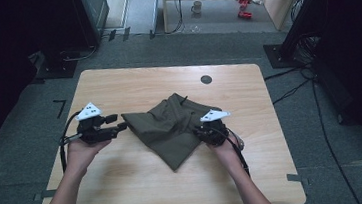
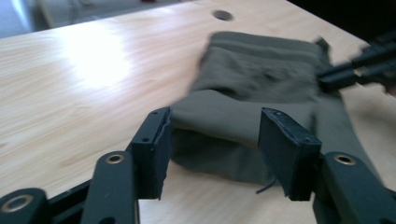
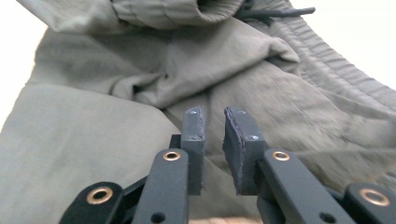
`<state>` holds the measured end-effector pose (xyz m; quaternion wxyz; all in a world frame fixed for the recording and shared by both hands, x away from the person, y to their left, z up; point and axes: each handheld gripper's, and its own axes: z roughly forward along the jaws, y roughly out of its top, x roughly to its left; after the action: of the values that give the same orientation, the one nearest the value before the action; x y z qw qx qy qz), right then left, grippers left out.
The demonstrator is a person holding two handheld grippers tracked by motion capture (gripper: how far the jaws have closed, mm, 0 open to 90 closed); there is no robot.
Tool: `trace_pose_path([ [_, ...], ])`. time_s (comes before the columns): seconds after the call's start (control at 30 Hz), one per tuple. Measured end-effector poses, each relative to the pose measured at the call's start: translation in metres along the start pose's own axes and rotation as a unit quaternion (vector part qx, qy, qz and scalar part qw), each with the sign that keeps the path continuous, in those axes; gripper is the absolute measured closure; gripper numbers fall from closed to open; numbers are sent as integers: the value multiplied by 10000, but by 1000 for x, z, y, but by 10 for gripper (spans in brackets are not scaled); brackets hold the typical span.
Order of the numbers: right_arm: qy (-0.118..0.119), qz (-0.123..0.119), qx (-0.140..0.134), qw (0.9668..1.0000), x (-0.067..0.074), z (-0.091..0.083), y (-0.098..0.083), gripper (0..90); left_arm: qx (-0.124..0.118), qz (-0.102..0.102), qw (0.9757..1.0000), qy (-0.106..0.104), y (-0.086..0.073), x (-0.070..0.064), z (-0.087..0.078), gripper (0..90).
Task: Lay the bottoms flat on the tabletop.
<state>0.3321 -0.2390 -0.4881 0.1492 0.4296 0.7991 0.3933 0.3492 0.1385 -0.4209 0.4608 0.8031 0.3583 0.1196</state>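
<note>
An olive-green garment [image 1: 171, 125] lies crumpled and partly folded on the wooden table [image 1: 142, 186], its waistband and a dark drawstring [image 3: 280, 11] at the far side. My left gripper [image 1: 120, 127] hovers just off the garment's left corner, jaws open wide; in the left gripper view the cloth [image 2: 261, 70] edge lies beyond the gap, untouched by my left gripper [image 2: 217, 119]. My right gripper [image 1: 206, 132] sits over the garment's right side. In the right gripper view its jaws [image 3: 212, 114] stand a narrow gap apart above the fabric [image 3: 93, 140], pinching nothing.
A dark round cable hole [image 1: 206, 79] sits in the table's far part. Bare wood surrounds the garment on the left and near sides. Beyond the table are dark equipment stands, floor cables [image 1: 298, 88], a mug [image 1: 196, 6] and a red object [image 1: 245, 10].
</note>
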Motion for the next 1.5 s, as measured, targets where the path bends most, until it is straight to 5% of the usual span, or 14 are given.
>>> trace_pose_path([
  [0.4,380,19,-2,9993,12,-1,7,584,219,454,9968,-621,9,-46,39,370],
  [0.73,576,-212,170,9980,27,9,2,464,612,818,9939,-421,-3,-53,88,318],
  [0.83,595,-230,246,9977,29,14,-1,464,713,777,9942,-227,-7,-49,98,344],
  [0.93,547,-288,349,9975,32,19,-4,477,724,687,9950,-84,-7,-43,101,554],
  [1.1,410,-446,514,9968,34,24,-8,539,772,488,9956,-185,-5,-36,97,875],
  [1.27,432,-281,470,9976,29,21,-14,646,466,178,9983,-291,5,-27,78,893],
  [1.5,320,-292,501,9978,21,15,-17,673,3,-294,9991,-303,17,-5,51,893],
])
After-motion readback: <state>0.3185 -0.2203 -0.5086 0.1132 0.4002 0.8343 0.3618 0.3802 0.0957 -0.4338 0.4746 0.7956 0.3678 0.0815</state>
